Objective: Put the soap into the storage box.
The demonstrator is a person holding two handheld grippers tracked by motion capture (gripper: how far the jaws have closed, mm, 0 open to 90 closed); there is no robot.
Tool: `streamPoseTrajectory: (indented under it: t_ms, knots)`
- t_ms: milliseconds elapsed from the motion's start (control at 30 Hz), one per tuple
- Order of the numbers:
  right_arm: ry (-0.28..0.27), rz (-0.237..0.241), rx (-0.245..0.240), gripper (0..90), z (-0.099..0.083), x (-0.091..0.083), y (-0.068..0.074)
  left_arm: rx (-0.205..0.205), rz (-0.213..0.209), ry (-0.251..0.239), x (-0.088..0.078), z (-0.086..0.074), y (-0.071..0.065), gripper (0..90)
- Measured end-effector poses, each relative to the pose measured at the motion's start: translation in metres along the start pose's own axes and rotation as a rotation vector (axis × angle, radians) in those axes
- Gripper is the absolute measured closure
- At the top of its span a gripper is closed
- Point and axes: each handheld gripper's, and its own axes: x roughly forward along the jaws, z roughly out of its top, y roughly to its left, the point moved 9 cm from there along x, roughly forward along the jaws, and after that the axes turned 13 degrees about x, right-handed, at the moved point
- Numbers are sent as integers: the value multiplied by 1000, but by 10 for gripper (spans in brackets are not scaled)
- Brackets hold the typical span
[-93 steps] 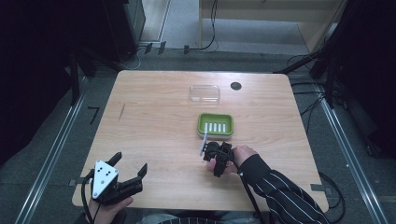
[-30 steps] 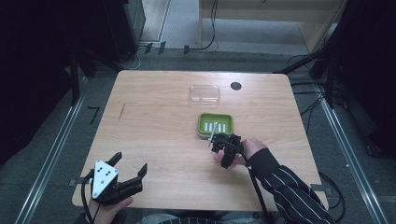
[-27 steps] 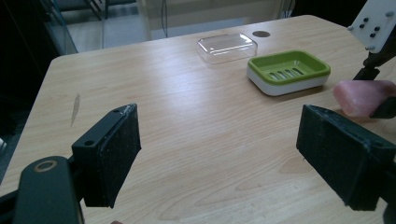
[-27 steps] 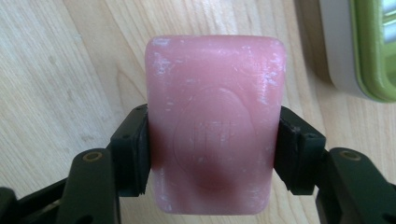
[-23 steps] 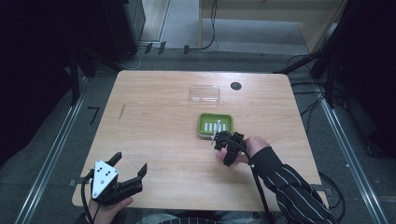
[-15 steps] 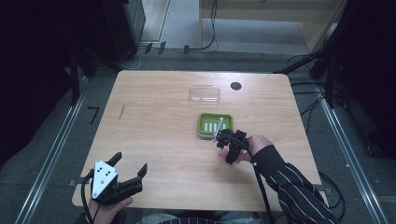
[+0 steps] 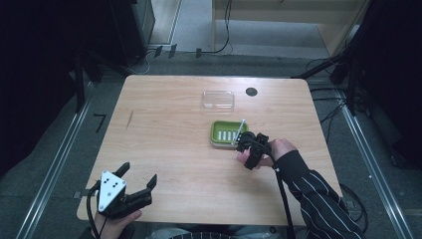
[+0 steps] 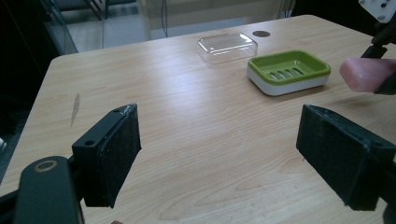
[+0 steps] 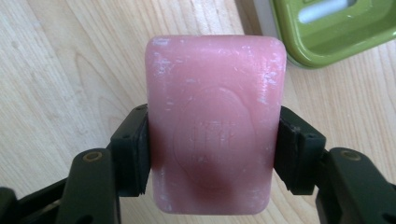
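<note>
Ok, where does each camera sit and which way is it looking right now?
High view: above the person's side, looking forward and down on the table; both forearms enter from below, left tongs open, right tongs beside the green soap dish.
Left gripper view: on the left tongs, facing across the table to the dish and clear lid.
Right gripper view: on the right tongs, looking down at the pink soap they clamp.
Shared: all three show the dish; both gripper views show the soap.
</note>
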Motion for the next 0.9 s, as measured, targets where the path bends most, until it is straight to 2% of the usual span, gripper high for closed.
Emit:
streamPoseTrajectory:
  t_ms: [333, 667, 767, 900]
  knots:
    - [0, -6, 0, 388, 6, -2, -8, -5, 0, -3, 0, 0, 0, 142]
    - [-7, -2, -32, 388, 10, -10, -15, -1, 1, 1, 0, 0, 0, 142]
    - [-9, 3, -24, 388, 11, -10, -17, 2, 1, 1, 0, 0, 0, 142]
    - [-19, 0, -35, 388, 14, -12, -21, -4, 1, -1, 0, 0, 0, 142]
